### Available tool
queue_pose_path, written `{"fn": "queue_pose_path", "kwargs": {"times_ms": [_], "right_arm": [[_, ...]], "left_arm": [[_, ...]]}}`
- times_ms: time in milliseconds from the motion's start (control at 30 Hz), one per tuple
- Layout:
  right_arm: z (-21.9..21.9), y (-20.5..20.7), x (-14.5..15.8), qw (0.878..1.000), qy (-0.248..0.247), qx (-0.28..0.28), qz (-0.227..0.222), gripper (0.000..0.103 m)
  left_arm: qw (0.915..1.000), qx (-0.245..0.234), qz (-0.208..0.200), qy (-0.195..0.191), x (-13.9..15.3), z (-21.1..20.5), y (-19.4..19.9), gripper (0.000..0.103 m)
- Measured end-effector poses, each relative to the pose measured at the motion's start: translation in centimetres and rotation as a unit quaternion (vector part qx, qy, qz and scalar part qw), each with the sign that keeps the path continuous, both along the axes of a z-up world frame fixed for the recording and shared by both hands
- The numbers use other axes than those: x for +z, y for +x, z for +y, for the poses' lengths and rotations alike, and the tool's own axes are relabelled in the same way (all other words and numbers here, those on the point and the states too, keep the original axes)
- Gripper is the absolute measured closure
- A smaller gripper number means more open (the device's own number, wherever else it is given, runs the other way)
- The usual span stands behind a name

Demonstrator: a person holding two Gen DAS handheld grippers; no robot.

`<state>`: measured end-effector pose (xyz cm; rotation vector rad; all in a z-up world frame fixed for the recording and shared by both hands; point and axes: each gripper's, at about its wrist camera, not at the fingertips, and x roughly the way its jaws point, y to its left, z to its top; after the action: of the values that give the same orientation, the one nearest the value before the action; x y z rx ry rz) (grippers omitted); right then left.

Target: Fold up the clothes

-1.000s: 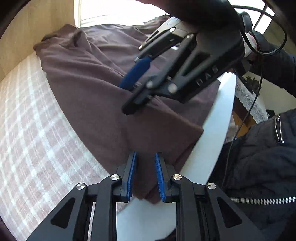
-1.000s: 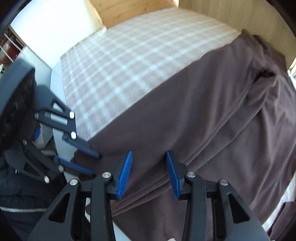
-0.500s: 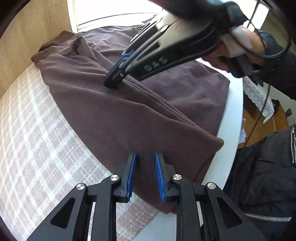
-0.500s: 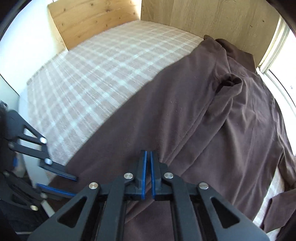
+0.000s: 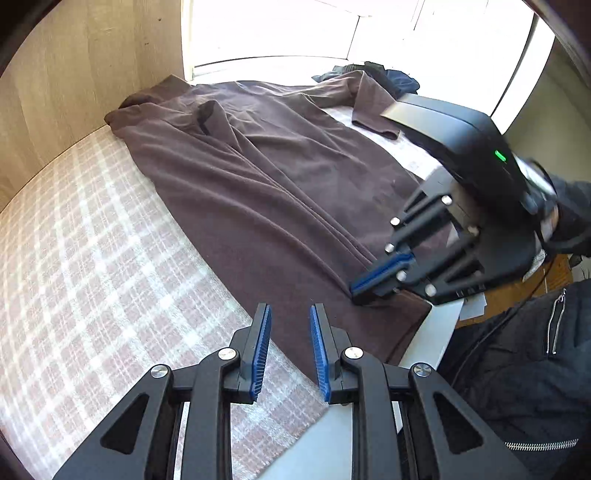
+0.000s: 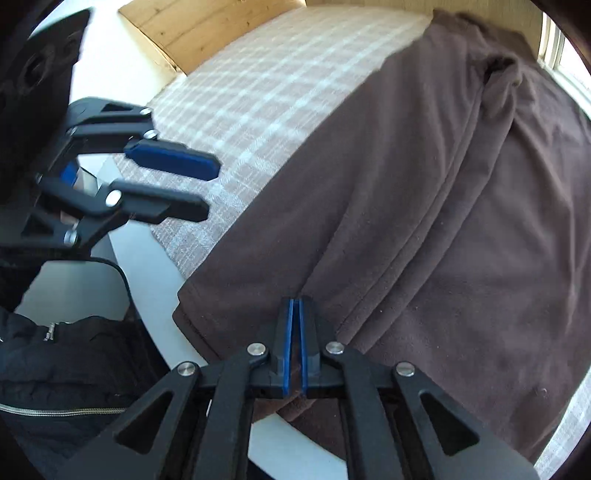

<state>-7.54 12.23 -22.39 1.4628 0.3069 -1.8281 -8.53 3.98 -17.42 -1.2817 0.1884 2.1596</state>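
Along the near edge of the surface (image 5: 424, 343), the right hand-held gripper (image 6: 295, 325) pinches the brown garment's (image 6: 424, 206) hem fold, seemingly to drag it over, while the left hand-held gripper (image 5: 288, 343) hovers, jaws parted and empty.

Bright window (image 5: 277, 29), wooden wall (image 5: 92, 74)

Surface: white table (image 5: 424, 347), its rounded edge showing at the lower right of the left wrist view.
Cover: pink-and-white checked cloth (image 5: 92, 266), spread flat over the table, filling the left half.
On the cloth: brown garment (image 5: 258, 192), lying from upper left to lower right, hem reaching the table's edge.
Far end: dark clothes (image 5: 399, 79), bunched at the top.
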Motion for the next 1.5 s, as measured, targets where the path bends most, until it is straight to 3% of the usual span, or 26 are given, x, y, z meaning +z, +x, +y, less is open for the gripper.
{"fn": "queue_pose_path", "kwargs": {"times_ms": [100,200,333,400,467,600,633,767,800,967,1033,1067,1167,1267,1400,1500], "right_arm": [[1.4,0.7,1.3,0.999,-0.018,-0.025,-0.022,0.095],[2.9,1.1,1.4,0.998,-0.014,-0.064,-0.016,0.095],[4.4,1.6,0.6,0.996,-0.015,-0.058,-0.066,0.095],[7.4,1.3,2.2,0.994,-0.014,-0.099,-0.037,0.095],[11.3,0.4,3.3,0.987,0.014,-0.163,-0.002,0.094],[19.7,-0.8,5.3,0.965,-0.007,-0.262,-0.002,0.094],[20.5,-1.0,5.9,0.965,-0.001,-0.263,0.013,0.093],[23.5,-4.0,7.9,0.966,0.013,-0.248,0.067,0.067],[24.0,-5.3,8.5,0.968,0.014,-0.238,0.08,0.067],[25.0,-14.3,9.8,0.978,0.041,-0.152,0.138,0.067],[25.5,-18.4,10.3,0.983,0.032,-0.112,0.143,0.077],[25.5,-20.5,10.3,0.984,0.027,-0.094,0.147,0.094],[24.3,-26.8,9.2,0.986,0.031,-0.051,0.155,0.098],[21.9,-32.1,7.5,0.987,0.038,-0.014,0.156,0.098],[18.4,-37.8,5.1,0.988,0.048,0.016,0.149,0.098],[16.0,-41.1,3.2,0.987,0.054,0.032,0.147,0.098]], "left_arm": [[1.0,-0.004,-0.002,0.006,-0.2,0.4,-0.8,0.083],[0.9997,-0.026,0.0,-0.002,-1.0,2.0,-1.4,0.083],[0.9968,-0.061,-0.01,-0.051,-3.8,4.5,-1.5,0.079],[0.9954,-0.068,-0.007,-0.067,-4.4,5.1,-1.1,0.076],[0.9967,-0.054,-0.023,-0.055,-4.1,4.3,-1.2,0.076],[0.9987,-0.033,-0.02,-0.033,-2.4,3.4,-0.4,0.076],[0.9991,-0.027,-0.016,-0.028,-1.8,3.4,-0.1,0.076],[0.9999,-0.013,-0.005,-0.002,1.1,5.2,0.7,0.075],[1.0,-0.009,-0.002,0.0,1.7,6.3,0.5,0.075],[0.9996,0.024,0.008,0.016,3.9,12.0,-0.3,0.072],[0.9986,0.051,0.007,0.015,3.6,14.5,-0.7,0.072],[0.9977,0.068,0.003,0.01,3.1,15.7,-0.8,0.072],[0.9917,0.128,-0.014,0.005,1.7,18.4,-1.9,0.072],[0.9793,0.2,-0.026,-0.021,0.7,18.9,-2.7,0.072],[0.957,0.287,-0.015,-0.043,2.0,16.5,-2.9,0.072],[0.933,0.343,-0.001,-0.108,1.7,13.4,-3.3,0.065]]}}
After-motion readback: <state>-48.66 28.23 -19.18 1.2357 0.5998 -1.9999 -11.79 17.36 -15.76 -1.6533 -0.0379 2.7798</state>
